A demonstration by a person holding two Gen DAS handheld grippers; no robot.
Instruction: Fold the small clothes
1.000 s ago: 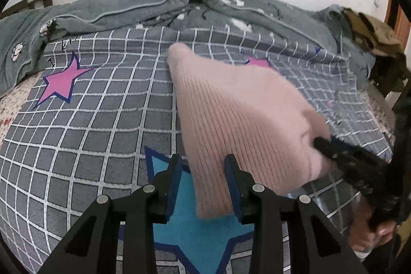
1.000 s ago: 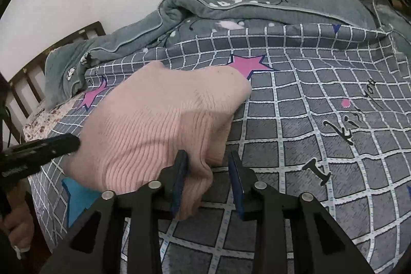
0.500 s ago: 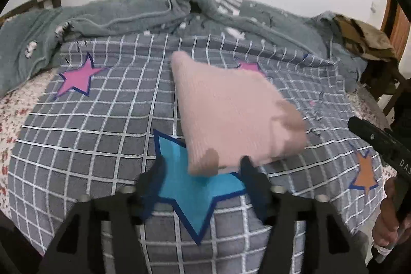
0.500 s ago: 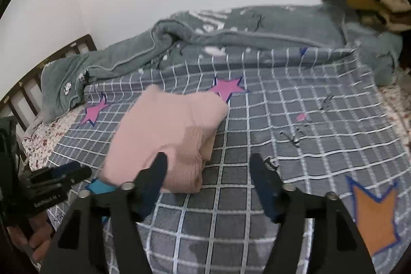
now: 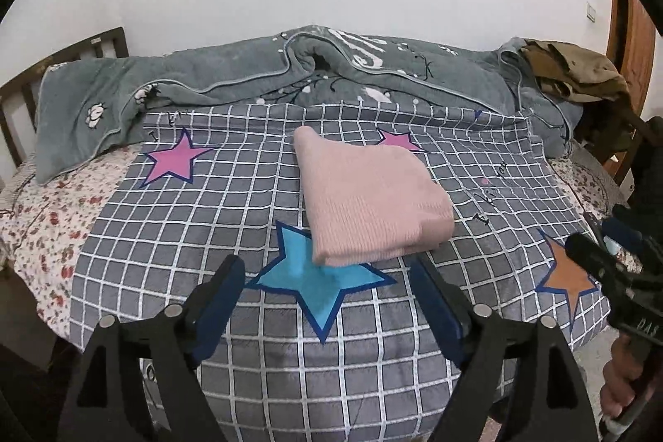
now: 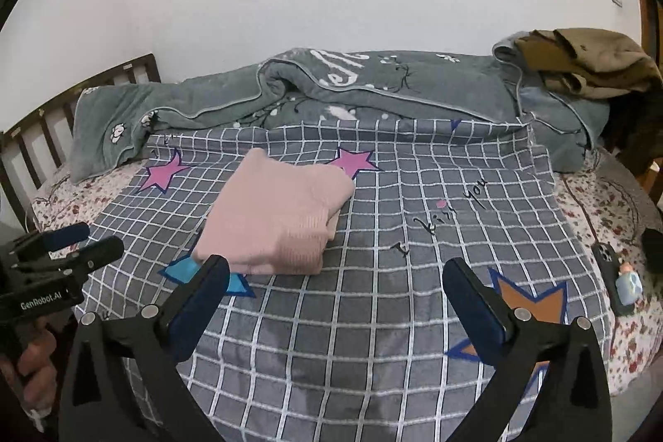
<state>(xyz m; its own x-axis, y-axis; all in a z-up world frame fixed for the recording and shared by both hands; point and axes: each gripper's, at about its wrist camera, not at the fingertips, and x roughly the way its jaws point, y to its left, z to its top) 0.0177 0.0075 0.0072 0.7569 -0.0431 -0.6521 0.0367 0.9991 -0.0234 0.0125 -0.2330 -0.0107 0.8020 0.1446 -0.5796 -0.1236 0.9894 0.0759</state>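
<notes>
The left hand-held gripper point(image 5: 327, 284) is seen with its jaws spread wide, having just been opening, and nothing is caught between them; only the blue star point(image 5: 319, 276) printed on the blanket is framed in the gap. The right hand-held gripper point(image 6: 335, 288) is likewise spread, its jaws also having just been opening, and bare checked fabric is all that lies between its blue pads point(image 6: 199, 301). Neither one is touching the garment.

The pink knitted garment point(image 5: 369, 201) is found folded into a compact block, lying flat on the grey checked blanket point(image 5: 199, 218) just beyond both grippers. Its near edge is laid over the upper part of the blue star, and its far right corner reaches a pink star point(image 5: 395, 140). In the right wrist view the garment point(image 6: 277, 218) sits left of centre, beyond that gripper's left finger.

An orange star point(image 6: 526, 301) is shown to the near right. Further right, near the bed's edge, a dark phone point(image 6: 609, 268) and a small light-blue object point(image 6: 629, 286) are seen on the floral sheet point(image 5: 45, 218). At the far side a rumpled grey quilt point(image 5: 373, 77) is heaped along the wall, with a brown garment point(image 6: 588, 65) piled at its right end.
</notes>
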